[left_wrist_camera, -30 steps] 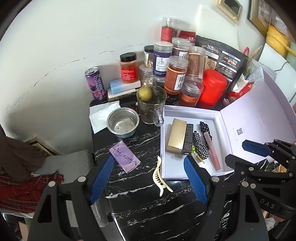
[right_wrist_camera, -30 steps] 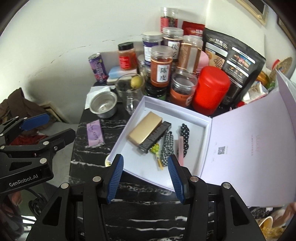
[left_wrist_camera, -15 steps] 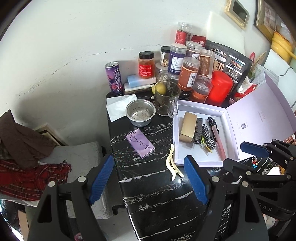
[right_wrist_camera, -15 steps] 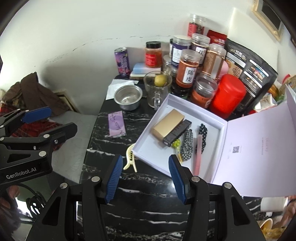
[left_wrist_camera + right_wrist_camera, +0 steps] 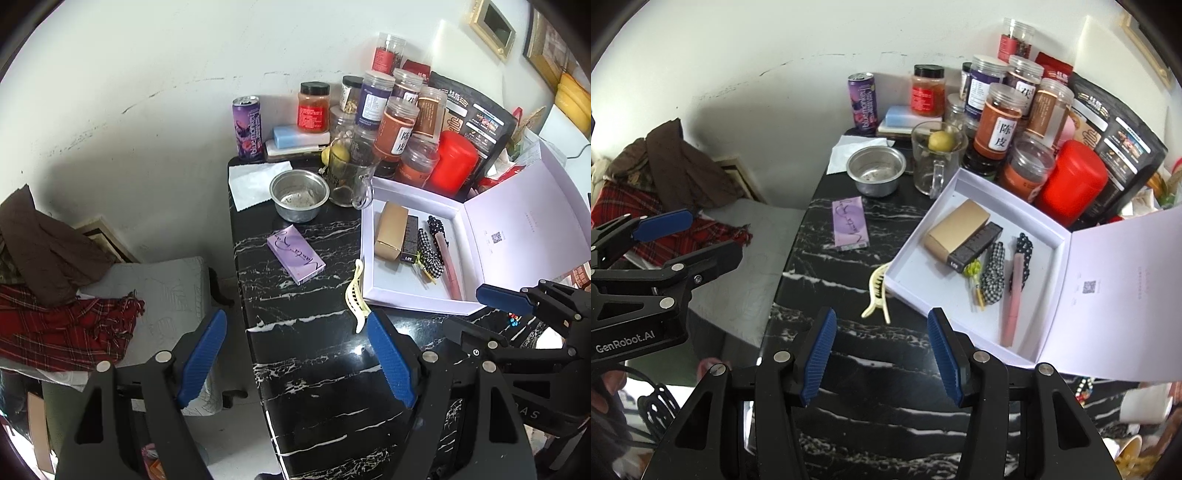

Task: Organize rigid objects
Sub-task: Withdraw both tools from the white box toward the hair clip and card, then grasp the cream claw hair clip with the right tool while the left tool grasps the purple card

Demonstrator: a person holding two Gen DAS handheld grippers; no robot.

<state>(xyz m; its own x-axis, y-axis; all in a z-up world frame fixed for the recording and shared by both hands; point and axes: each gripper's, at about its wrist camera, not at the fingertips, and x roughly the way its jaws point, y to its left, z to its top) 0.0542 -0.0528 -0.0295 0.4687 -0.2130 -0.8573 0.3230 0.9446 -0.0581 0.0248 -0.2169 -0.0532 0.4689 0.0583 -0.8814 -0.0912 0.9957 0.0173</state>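
- Far left, beside the counter (image 5: 314, 369), a red plaid cloth (image 5: 62, 328) and a brown garment (image 5: 48, 243) lie heaped on a grey cushion (image 5: 166, 284).
- The left gripper (image 5: 295, 360) hangs over the counter's left edge with its blue fingers (image 5: 201, 356) wide apart and nothing between them.
- At the back left of the black marbled counter stands a purple drink can (image 5: 248, 127), with a white napkin (image 5: 251, 181) in front of it.
- Next comes a steel bowl (image 5: 299, 194), and just beside it a glass mug (image 5: 347, 173) with a lemon (image 5: 941, 141) inside.
- In front of the bowl a flat purple box (image 5: 296, 254) lies alone on the counter, apart from the rest.
- A cream hair claw (image 5: 877, 293) lies on the counter, touching the near left edge of the white gift box (image 5: 975, 306).
- The right gripper (image 5: 882, 356) hovers above the counter just short of the claw, its fingers (image 5: 818, 356) apart and empty.
- Inside the white box, lying side by side: a gold carton (image 5: 956, 230), a black case (image 5: 977, 249), a yellow-green clip (image 5: 973, 269), a checked hair clip (image 5: 993, 271), a dotted bow (image 5: 1023, 254) and a pink stick (image 5: 1012, 306).
- Behind the box crowd spice jars (image 5: 997, 120), a red canister (image 5: 1071, 182) and a black pouch (image 5: 1119, 136).
- The box's lid (image 5: 1126, 295) stands open to the right.
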